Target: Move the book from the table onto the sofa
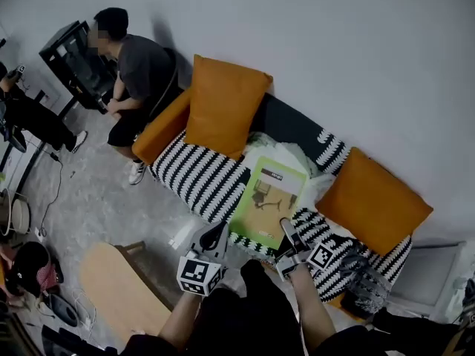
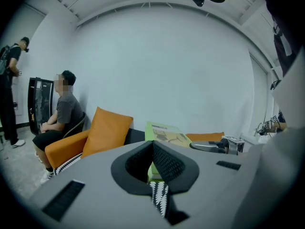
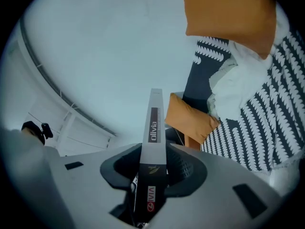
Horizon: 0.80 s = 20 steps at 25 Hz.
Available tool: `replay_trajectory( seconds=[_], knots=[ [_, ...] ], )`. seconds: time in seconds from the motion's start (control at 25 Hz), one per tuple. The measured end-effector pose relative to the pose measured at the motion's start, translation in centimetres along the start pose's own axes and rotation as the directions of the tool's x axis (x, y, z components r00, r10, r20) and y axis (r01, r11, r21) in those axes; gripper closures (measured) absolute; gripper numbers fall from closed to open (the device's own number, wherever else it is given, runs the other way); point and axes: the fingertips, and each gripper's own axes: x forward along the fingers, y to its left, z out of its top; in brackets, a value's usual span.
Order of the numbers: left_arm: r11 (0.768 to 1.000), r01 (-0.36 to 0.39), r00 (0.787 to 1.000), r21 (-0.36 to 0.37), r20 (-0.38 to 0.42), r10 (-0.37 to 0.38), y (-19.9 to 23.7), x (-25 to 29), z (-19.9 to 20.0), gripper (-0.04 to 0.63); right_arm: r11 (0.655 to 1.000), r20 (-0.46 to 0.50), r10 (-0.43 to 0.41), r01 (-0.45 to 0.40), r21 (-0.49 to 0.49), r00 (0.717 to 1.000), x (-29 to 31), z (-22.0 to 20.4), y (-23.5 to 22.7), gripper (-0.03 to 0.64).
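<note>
Book (image 1: 269, 199) is hovering over sofa (image 1: 197, 173) front edge, right hand-held gripper (image 1: 286, 230) clamping its spine; left hand-held gripper (image 1: 215, 237) closed, maybe pinching its corner.

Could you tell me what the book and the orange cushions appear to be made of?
The book: likely printed card or paper, smooth, a flat green cover with a picture. The orange cushions: probably matte woven fabric, plump, no shine.

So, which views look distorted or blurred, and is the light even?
Head view: soft, even light, no glare, the book sharp. Both gripper views: strong fisheye, dark corners; in the left gripper view the ceiling edge looks curved. Right gripper view: the book's spine looms large near the lens.
</note>
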Motion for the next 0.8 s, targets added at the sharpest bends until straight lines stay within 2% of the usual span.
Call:
replay_trajectory(
  seconds=[0.28,0.64,0.8],
  knots=[
    [1.000,-0.002,0.999,0.026,-0.032,0.003,2.0,6.2,1.4,0.580,1.000,-0.004,-0.019,0.019,0.024,1.000,4.4,4.3,-2.6,0.461],
    [0.997,0.054,0.998,0.047,-0.044,-0.052,4.2,7.7,1.7,0.580,0.999,0.073,-0.031,0.028,0.038,0.997,5.6,4.2,-3.6,0.460],
    [0.997,0.078,0.996,0.028,-0.050,-0.076,5.4,8.9,0.7,0.580,0.998,0.100,-0.047,0.043,0.043,0.994,6.6,4.0,-5.4,0.460]
  ],
)
